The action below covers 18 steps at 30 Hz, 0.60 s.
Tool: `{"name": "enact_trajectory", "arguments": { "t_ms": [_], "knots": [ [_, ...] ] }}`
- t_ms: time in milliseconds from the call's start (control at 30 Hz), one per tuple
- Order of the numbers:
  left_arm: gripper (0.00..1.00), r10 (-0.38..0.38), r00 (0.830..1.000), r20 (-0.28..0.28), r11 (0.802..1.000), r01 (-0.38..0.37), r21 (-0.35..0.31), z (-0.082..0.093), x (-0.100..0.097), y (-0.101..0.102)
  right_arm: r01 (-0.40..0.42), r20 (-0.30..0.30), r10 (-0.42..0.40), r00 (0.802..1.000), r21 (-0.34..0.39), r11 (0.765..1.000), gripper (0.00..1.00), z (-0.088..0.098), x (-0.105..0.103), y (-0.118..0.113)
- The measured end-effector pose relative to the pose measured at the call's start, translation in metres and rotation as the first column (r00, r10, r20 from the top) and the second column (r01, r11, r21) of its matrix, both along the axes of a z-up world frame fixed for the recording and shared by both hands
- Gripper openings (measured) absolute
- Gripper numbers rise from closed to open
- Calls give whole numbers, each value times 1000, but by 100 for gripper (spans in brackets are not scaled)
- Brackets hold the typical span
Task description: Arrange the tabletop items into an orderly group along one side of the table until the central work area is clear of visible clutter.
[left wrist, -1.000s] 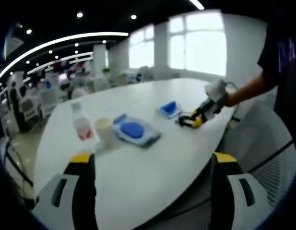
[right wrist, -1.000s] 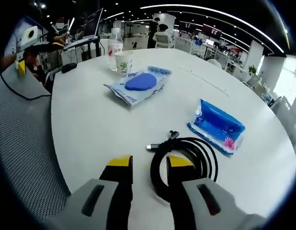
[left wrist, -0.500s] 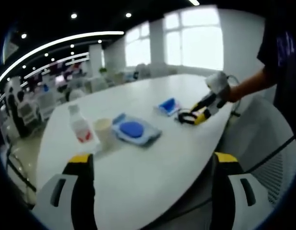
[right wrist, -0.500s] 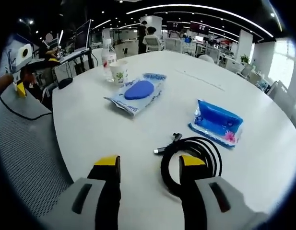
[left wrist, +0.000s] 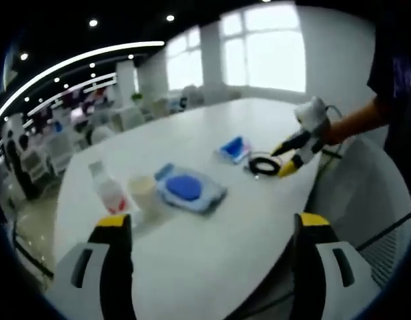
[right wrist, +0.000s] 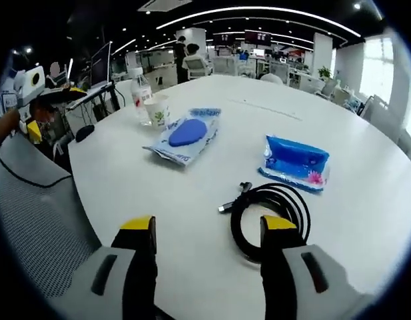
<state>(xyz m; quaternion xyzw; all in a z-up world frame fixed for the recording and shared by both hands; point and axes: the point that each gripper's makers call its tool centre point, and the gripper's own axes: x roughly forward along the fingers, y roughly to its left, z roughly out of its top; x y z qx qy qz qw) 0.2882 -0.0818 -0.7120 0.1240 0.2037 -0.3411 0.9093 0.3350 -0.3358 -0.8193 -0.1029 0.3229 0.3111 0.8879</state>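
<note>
On the white table a coiled black cable lies flat just ahead of my right gripper, which is open and holds nothing. The coil sits close to the right jaw. Beyond it lie a blue tissue pack, a flat packet with a blue pad, a paper cup and a water bottle. My left gripper hangs open over the near table edge, well short of the bottle, cup, packet, tissue pack and cable. The right gripper hovers just past the cable.
A grey mesh chair stands against the table edge at the left of the right gripper view. Another chair is beside the person's arm. Desks, monitors and people fill the office behind the table.
My right gripper's jaws have spread wider and it has drawn back and up from the cable, which stays flat on the table. The left gripper view has shifted slightly.
</note>
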Motion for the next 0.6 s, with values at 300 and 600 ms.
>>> {"name": "enact_trajectory", "arguments": {
  "t_ms": [300, 600],
  "knots": [
    [95, -98, 995, 35, 994, 97, 50, 44, 30, -8, 38, -13, -37, 999, 57, 998, 71, 12, -3, 13],
    [92, -160, 984, 85, 982, 150, 111, 71, 65, -9, 25, -27, -24, 999, 41, 999, 71, 12, -9, 20]
  ]
}}
